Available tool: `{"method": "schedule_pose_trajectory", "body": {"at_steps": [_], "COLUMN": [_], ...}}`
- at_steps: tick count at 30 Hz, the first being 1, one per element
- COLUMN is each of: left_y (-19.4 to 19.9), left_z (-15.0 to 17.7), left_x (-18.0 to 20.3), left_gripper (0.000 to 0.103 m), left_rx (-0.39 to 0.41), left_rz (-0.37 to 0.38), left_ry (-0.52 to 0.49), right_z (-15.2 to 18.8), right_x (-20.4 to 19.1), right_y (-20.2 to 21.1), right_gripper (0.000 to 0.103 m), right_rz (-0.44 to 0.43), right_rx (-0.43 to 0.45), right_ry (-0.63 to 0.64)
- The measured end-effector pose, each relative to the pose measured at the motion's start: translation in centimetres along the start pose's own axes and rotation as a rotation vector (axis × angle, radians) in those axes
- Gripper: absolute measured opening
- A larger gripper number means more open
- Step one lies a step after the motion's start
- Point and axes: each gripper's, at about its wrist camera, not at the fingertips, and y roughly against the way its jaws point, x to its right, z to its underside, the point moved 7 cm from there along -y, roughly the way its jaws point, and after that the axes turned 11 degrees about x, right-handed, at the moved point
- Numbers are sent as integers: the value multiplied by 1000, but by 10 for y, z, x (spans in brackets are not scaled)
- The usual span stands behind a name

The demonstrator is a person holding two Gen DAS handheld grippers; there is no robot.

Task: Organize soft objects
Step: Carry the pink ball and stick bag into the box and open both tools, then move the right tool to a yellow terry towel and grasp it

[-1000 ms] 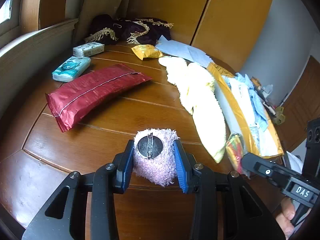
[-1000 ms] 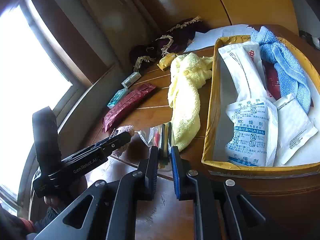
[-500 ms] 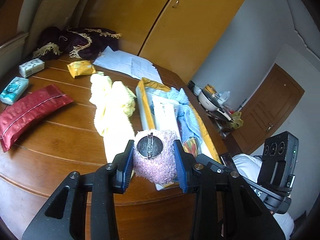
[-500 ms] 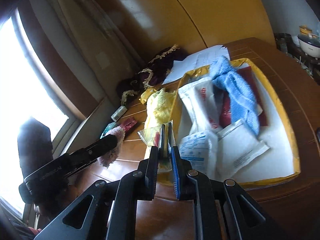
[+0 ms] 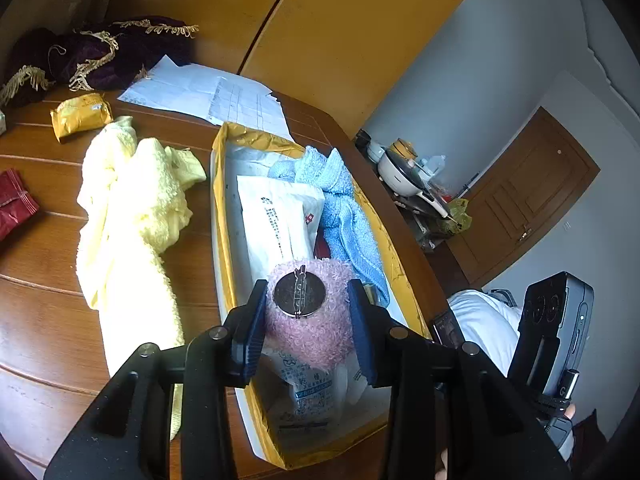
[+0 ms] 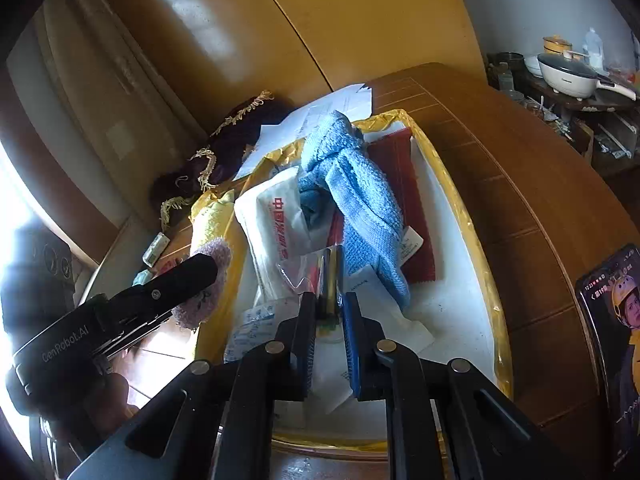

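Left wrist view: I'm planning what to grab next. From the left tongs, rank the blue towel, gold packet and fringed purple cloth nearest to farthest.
1. Blue towel, in the tray, just ahead.
2. Gold packet, on the table, far left.
3. Fringed purple cloth, back left corner.

Yellow wooden cabinet doors [image 5: 340,40] fill the top of the left wrist frame. Printed papers [image 5: 208,94] lie on the wooden table [image 5: 36,312] below them. At right, a brown door [image 5: 532,196] stands behind a white electric pan [image 6: 568,74]. A phone [image 6: 612,344] lies at the right wrist frame's right edge.
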Motion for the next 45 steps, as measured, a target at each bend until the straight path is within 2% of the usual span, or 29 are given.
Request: {"method": "schedule_pose_trajectory", "body": {"at_steps": [2, 6, 7, 9, 10, 11, 12, 17, 20, 21, 23, 25, 29, 31, 34, 41, 45], "left_y": [-5, 0, -1, -4, -3, -2, 0, 14, 28, 33, 48, 61, 84, 93, 99, 109, 110], "left_z": [8, 7, 8, 11, 10, 10, 10, 2, -5, -7, -10, -11, -11, -11, -9, 2, -1], "left_x": [-2, 2, 3, 2, 3, 4, 5, 5, -2, -6, -16, -27, -56, -71, -95, -133, -135], "left_gripper": [36, 38, 42, 43, 47, 56, 60, 72, 72, 72, 72, 74, 74, 74, 74, 74, 74], "left_rx": [-23, 32, 21, 3, 12, 17, 20, 73, 124, 141, 176, 203, 244, 274, 276, 267, 287], "left_rz": [-4, -12, -3, -7, -12, -5, 14, 53, 57, 56, 29, 0, -85, -140, -204, -261, -246], "left_ry": [2, -48, -41, -42, -51, -54, -51, -14, 18, 27, 45, 50, 54, 48, 52, 142, 167], "right_z": [3, 5, 7, 8, 8, 9, 9, 7, 4, 3, 0, -4, -7, -6, 1, 22, 26], "right_x": [6, 10, 10, 10, 9, 9, 8, 7, 2, -1, -7, -14, -32, -45, -68, -105, -120], "right_y": [0, 0, -1, -2, -2, -2, -2, 3, 10, 13, 21, 29, 41, 42, 39, 27, 20], "right_gripper": [14, 16, 18, 18, 18, 19, 20, 37, 40, 45, 63, 67, 67, 67, 67, 67, 67], "right_rz": [17, 28, 29, 33, 33, 32, 30, 5, -17, -28, -57, -69, -108, -147, -197, -253, -271], "right_rx": [-4, -6, -8, -10, -7, -7, -7, 9, 32, 41, 73, 107, 141, 138, 110, 28, -3], "right_ry": [0, -8, -11, -19, -22, -25, -29, -56, -60, -61, -64, -53, -22, -5, 34, 102, 121]}}
